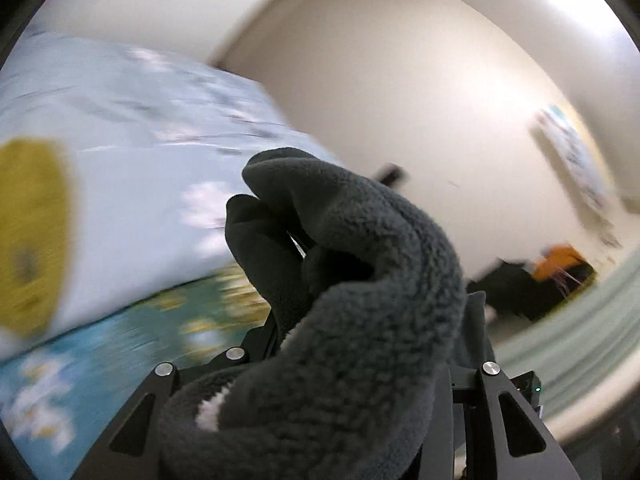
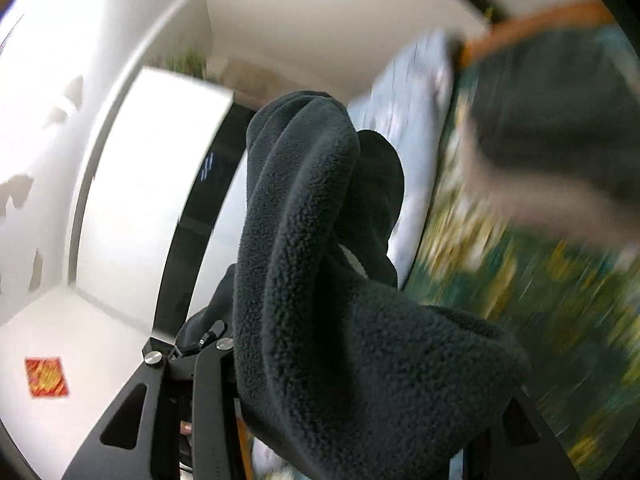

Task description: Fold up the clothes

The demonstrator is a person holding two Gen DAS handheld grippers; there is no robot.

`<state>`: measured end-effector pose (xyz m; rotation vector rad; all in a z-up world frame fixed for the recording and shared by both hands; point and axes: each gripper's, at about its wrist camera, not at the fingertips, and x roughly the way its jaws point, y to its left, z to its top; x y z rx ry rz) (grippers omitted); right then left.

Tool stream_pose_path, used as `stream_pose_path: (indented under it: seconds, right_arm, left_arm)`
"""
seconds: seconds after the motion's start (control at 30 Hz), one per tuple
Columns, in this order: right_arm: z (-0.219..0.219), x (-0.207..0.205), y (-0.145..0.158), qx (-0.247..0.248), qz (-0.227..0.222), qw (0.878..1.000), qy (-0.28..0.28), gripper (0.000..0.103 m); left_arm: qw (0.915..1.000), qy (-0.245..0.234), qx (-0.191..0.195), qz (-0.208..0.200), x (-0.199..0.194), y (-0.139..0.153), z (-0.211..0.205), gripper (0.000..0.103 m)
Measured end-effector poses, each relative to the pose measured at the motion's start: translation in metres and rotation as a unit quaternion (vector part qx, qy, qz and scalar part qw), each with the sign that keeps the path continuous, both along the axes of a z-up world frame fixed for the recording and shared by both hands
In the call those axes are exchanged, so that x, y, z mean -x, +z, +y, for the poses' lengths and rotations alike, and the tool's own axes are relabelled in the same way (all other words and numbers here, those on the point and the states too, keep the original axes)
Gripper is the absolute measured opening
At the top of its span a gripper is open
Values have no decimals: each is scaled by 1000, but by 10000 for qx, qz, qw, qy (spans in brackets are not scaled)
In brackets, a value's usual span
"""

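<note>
A dark grey fleece garment [image 1: 352,280] bunches lengthwise along the left gripper [image 1: 320,360] and right gripper [image 2: 320,360], covering both; each one's jaws clamp it, partly closed.

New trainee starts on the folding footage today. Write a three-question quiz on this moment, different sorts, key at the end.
1. True or false: the left tool is empty.
2. Multiple choice: the dark grey fleece garment in the right tool is A) flat on the bed, B) bunched over the fingers, C) on a hanger.
3. Fill in: the bedcover behind the left tool is pale blue with a ____ print.

Key
1. False: fleece is bunched between its fingers too.
2. B
3. Floral. The background is motion-blurred in both wrist views.
</note>
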<state>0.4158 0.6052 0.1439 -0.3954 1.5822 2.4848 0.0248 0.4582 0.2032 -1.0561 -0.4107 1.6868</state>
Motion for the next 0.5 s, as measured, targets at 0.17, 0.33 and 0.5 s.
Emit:
stream_pose_path:
  seconds: [0.17,0.33,0.5]
  right_arm:
    - [86,-61,39,-470,176,9929,-1079,45]
    - [149,-103,18,-437,422,9784,-1974,45]
    - [171,-110,-88,420,69,9722,-2303,46]
  left_arm:
    - [9945,-951,-379,204,1,43,165,43]
    - [9862,-1547,-403,441,-1,30,288,43]
    - [9861,-1558,572,-122,13,-77,354,43]
